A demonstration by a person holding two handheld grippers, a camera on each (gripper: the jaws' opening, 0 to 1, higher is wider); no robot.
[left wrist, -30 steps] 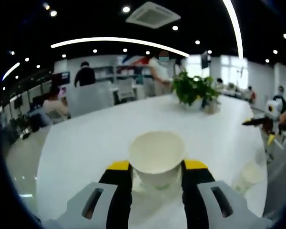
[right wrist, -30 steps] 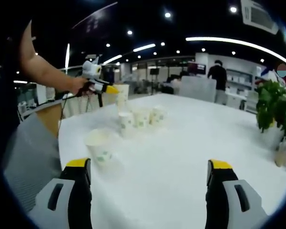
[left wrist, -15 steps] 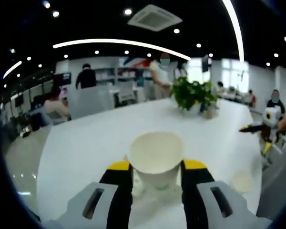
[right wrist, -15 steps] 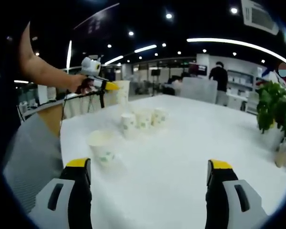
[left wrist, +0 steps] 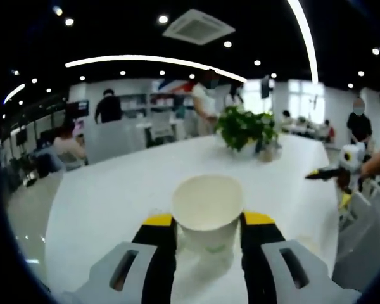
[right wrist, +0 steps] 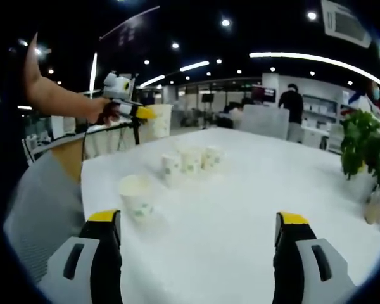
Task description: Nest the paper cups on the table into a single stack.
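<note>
A white paper cup [left wrist: 208, 209] with a green print stands upright between the yellow-tipped jaws of my left gripper [left wrist: 208, 223], which is shut on it. The right gripper view shows that same gripper [right wrist: 141, 114] lifted at the upper left, carrying the cup [right wrist: 158, 121] above the table's far corner. A small group of printed cups [right wrist: 190, 161] stands on the white table [right wrist: 240, 190], and a single cup [right wrist: 136, 197] stands apart, nearer to me. My right gripper [right wrist: 198, 223] is wide open over the table with nothing in it; it also appears at the right as the right gripper [left wrist: 332, 173].
A potted green plant [left wrist: 244, 126] sits mid-table, seen again as the plant [right wrist: 364, 142] at the right. A person's forearm [right wrist: 57, 98] holds the left gripper. Several people, chairs and desks fill the office behind. The table edge runs close on the left.
The left gripper has carried its cup a little up and away from the cup group. The loose cup at the lower right of the left gripper view has slid out of sight.
</note>
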